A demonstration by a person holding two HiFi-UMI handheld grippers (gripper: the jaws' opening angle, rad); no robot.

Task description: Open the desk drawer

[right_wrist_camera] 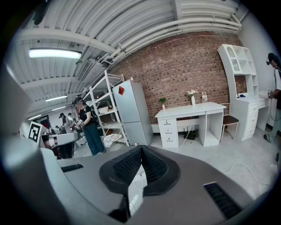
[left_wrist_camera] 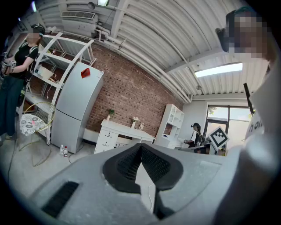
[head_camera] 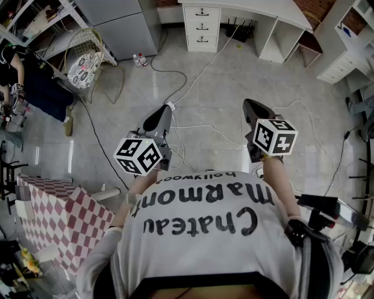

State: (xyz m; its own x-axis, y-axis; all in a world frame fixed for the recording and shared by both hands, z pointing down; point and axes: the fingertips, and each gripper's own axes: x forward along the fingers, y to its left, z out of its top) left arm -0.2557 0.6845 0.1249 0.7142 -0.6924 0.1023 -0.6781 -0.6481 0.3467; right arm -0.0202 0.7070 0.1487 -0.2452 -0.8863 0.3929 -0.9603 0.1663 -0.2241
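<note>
Trailing cables [head_camera: 200,70] across floor [head_camera: 263,87] toward desk [head_camera: 257,9]

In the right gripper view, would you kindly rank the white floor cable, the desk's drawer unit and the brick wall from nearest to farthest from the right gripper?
1. White floor cable, loose on the floor at lower right.
2. Drawer unit, at the left end of the desk, straight ahead.
3. Brick wall, behind the desk.

White T-shirt [head_camera: 193,257] is showing black lettering; grey left gripper [head_camera: 168,109] and right gripper [head_camera: 248,104] are carrying black-and-white marker cubes [head_camera: 138,156].
</note>
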